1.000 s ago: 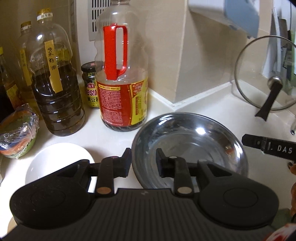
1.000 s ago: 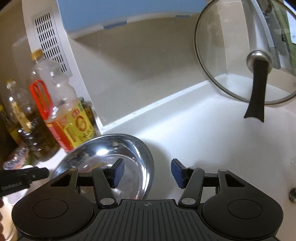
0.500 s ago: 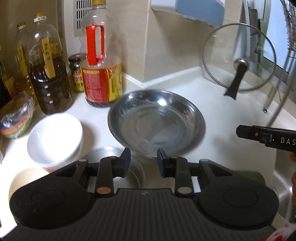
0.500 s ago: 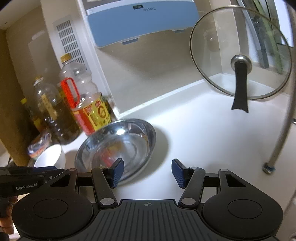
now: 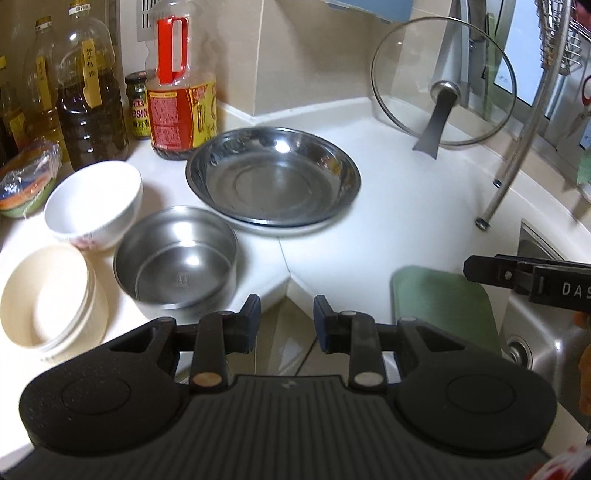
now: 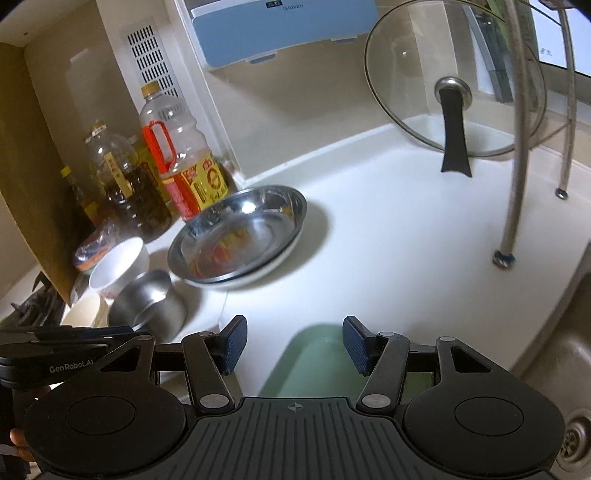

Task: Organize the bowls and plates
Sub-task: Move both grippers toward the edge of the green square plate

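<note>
The left gripper point(image 5: 287, 317) is hovering at the near edge of the table point(image 5: 406, 206) with its fingers released and nothing between them; the right gripper point(image 6: 291, 345) is hanging likewise above a green mat point(image 6: 317, 362), fingers spread wider and empty. Neither is touching any dish.

The dishes are sitting in a cluster by the bottles, probably gathered there to keep the run of table toward the sink point(image 6: 561, 369) free. The wide steel plate point(image 5: 273, 175) is lying just in front of the red-handled oil bottle point(image 5: 177, 92); a pale rim is peeking out beneath it, so it is likely resting on another plate. The small steel bowl point(image 5: 175, 258) is standing nearer, just beside the white bowl point(image 5: 94, 203), with the cream bowls point(image 5: 48, 299) nested at the corner.

The left view is showing all four dishes from above, including the cream stack's double rim. The right view is showing the wall-mounted blue unit point(image 6: 280, 29) and the sink drain, while the cream stack is mostly hidden behind the other gripper's body. The glass lid point(image 5: 443, 81) is leaning upright against the wall, probably to dry.
</note>
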Tool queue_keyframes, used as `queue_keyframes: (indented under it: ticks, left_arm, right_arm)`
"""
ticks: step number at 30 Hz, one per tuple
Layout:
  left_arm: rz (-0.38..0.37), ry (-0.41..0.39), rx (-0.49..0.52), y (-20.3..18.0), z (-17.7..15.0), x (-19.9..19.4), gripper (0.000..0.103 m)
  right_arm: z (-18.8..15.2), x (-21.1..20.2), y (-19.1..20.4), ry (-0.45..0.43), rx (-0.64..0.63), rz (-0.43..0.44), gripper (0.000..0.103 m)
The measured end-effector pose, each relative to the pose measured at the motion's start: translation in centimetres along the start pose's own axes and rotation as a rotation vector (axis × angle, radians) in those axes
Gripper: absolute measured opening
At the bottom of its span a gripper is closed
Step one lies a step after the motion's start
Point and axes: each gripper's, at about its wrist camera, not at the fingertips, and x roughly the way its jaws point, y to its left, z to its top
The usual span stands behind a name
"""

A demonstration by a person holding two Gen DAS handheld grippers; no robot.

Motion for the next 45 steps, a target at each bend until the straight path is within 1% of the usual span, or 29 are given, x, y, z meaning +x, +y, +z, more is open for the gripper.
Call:
queue_keyframes:
  ticks: [7, 11, 16, 21, 27, 33, 37, 39, 42, 44, 45]
  left_arm:
    - [0.000, 0.015, 0.009, -1.1, -1.7, -0.6, 0.029]
    - [-0.013, 0.026, 0.022, -1.7, -2.5, -0.6, 0.030]
    - [-0.038, 0.035, 0.054, -2.7, -3.3, -0.5, 0.030]
    - [-0.040, 0.042, 0.087, -3.5, -3.8, -0.3, 0.030]
    - [-0.088, 0.060, 0.105, -4.2, -4.1, 0.2, 0.030]
    - [-0.141, 0.061, 0.139, -5.3, -4.1, 0.9, 0.030]
    - [-0.142, 0.062, 0.155, -5.9, -4.1, 1.8, 0.030]
    - [-0.154, 0.066, 0.158, -6.2, -4.1, 2.3, 0.029]
    - [-0.179, 0.070, 0.165, -6.6, -3.9, 3.1, 0.029]
    - [-0.179, 0.064, 0.175, -7.0, -3.7, 3.5, 0.029]
    - [-0.179, 0.061, 0.180, -7.1, -3.7, 3.8, 0.029]
  right_arm:
    - [-2.1, -1.6, -0.9, 0.039, 0.062, -0.022, 0.058]
    - [-3.0, -2.3, -1.2, 0.053, 0.076, -0.052, 0.058]
    - [-3.9, -3.1, -1.6, 0.064, 0.084, -0.067, 0.058]
    - [-4.7, -3.7, -2.1, 0.070, 0.090, -0.096, 0.058]
    - [-5.8, -3.6, -2.6, 0.082, 0.092, -0.125, 0.058]
    - [-6.6, -3.1, -3.5, 0.082, 0.098, -0.169, 0.057]
    - [-6.9, -2.8, -3.9, 0.070, 0.104, -0.188, 0.057]
    - [-6.9, -2.6, -4.1, 0.065, 0.109, -0.193, 0.057]
    - [-7.1, -2.2, -4.4, 0.061, 0.120, -0.201, 0.053]
    - [-7.1, -1.9, -4.7, 0.060, 0.130, -0.203, 0.047]
    - [-7.2, -1.8, -4.8, 0.059, 0.137, -0.205, 0.046]
